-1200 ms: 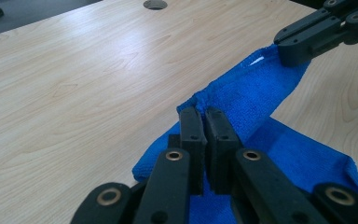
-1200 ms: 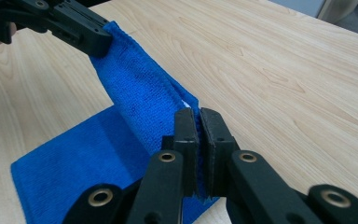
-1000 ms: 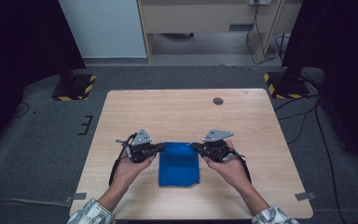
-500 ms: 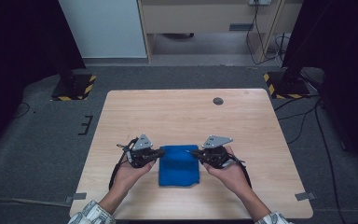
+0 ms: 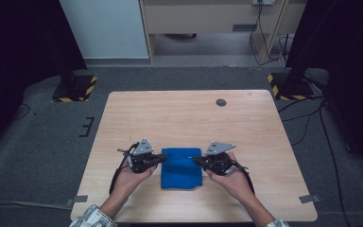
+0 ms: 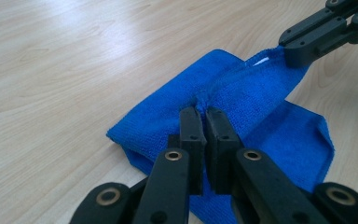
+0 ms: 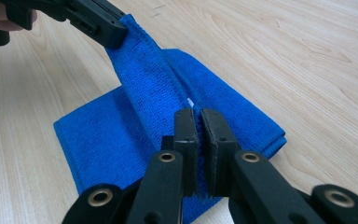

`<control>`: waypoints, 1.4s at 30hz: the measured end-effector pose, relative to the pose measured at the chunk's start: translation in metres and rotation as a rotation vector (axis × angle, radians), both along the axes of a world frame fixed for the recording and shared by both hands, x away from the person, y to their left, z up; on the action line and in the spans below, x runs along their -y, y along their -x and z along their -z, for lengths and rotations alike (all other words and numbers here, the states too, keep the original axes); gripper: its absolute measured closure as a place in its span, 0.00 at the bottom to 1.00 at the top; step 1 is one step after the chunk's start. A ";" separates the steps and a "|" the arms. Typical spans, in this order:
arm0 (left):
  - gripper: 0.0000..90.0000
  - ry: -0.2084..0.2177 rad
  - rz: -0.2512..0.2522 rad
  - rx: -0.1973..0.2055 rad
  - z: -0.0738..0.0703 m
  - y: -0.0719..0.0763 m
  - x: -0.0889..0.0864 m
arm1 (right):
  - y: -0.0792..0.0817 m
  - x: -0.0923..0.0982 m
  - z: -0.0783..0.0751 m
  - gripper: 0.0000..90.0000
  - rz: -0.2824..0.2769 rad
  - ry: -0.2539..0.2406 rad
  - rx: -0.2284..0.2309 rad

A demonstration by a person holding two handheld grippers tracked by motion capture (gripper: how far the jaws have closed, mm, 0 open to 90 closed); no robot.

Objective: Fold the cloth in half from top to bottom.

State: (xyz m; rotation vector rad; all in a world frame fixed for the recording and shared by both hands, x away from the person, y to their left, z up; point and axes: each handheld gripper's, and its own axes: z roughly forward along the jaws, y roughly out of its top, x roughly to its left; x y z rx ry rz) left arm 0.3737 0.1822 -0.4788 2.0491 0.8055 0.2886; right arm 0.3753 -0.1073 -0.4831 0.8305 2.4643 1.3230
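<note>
A folded blue cloth (image 5: pixel 182 171) lies on the wooden table (image 5: pixel 179 113) near its front edge. My left gripper (image 5: pixel 163 157) is shut on the cloth's far left corner, and my right gripper (image 5: pixel 196 160) is shut on its far right corner. In the left gripper view the jaws pinch a raised fold of the blue cloth (image 6: pixel 265 135), with the right gripper (image 6: pixel 296 50) at the top right holding the other end. In the right gripper view the blue cloth (image 7: pixel 107 140) runs taut from my pinched jaws up to the left gripper (image 7: pixel 114 33). The held edge hangs lifted above the rest.
A small dark round cap (image 5: pixel 221 102) sits in the table's far right part. Black stands with yellow-striped bases (image 5: pixel 75 88) (image 5: pixel 287 85) rest on the floor beyond the table's far corners. Cables (image 5: pixel 307 113) run along the floor to the right.
Both grippers have drawn a little toward the person, carrying the cloth's far edge with them. The cloth looks slightly shorter front to back.
</note>
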 end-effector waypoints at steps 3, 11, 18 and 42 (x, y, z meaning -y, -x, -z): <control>0.96 -0.006 0.005 -0.014 0.004 0.005 0.000 | 0.003 0.000 0.001 0.95 -0.006 -0.001 -0.004; 0.92 -0.060 0.031 -0.044 0.018 0.014 0.004 | 0.008 0.003 0.016 0.94 -0.012 0.030 -0.035; 0.89 -0.075 0.027 -0.059 0.023 0.013 0.003 | 0.011 0.001 0.020 0.93 -0.018 0.039 -0.040; 0.79 -0.014 -0.004 -0.035 0.014 0.025 -0.011 | 0.022 0.004 0.024 0.80 -0.028 0.045 -0.087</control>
